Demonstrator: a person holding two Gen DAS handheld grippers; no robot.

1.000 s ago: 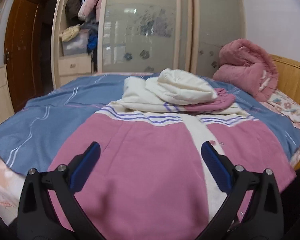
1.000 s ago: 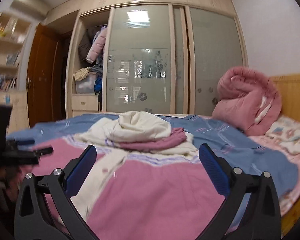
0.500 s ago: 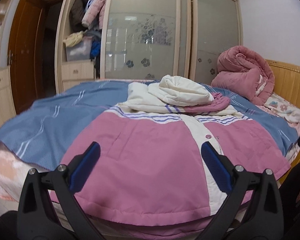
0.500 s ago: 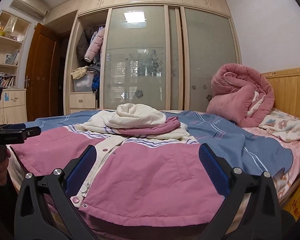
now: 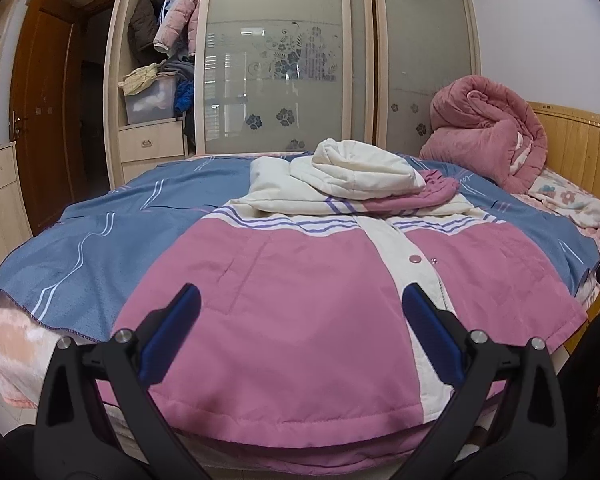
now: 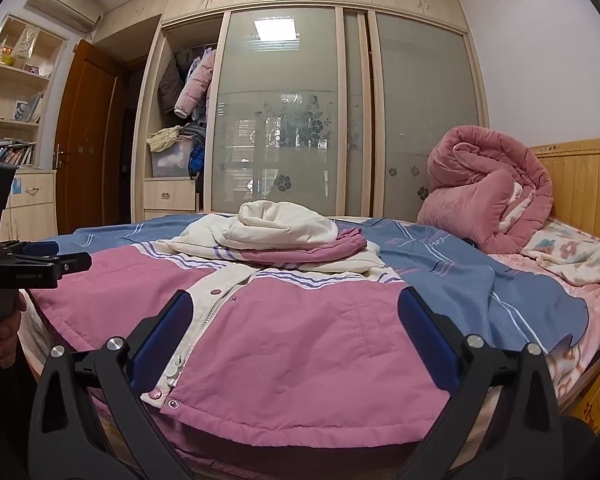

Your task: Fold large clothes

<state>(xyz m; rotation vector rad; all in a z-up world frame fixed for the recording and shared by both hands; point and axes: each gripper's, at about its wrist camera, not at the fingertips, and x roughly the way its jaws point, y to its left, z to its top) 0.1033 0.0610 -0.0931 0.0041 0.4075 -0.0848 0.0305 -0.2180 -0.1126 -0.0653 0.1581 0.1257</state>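
Note:
A large pink and cream padded jacket (image 5: 300, 304) lies flat on the bed, hem toward me, with a cream button placket down the middle. Its cream hood and sleeves (image 5: 356, 176) are folded onto the upper part. It also shows in the right wrist view (image 6: 300, 344). My left gripper (image 5: 300, 340) is open and empty, hovering over the hem on the jacket's left half. My right gripper (image 6: 296, 340) is open and empty over the right half of the hem. The left gripper (image 6: 40, 264) also shows at the left edge of the right wrist view.
A blue striped sheet (image 5: 100, 240) covers the bed. A rolled pink quilt (image 5: 488, 136) and floral pillow (image 5: 564, 200) lie by the wooden headboard (image 5: 580, 140). A sliding-door wardrobe (image 5: 284, 60) stands behind the bed, and a brown door (image 5: 40, 100) is at left.
Both grippers have pulled back from over the jacket toward the near bed edge and sunk lower, so the hem now shows. Both stayed open. The jacket has not moved.

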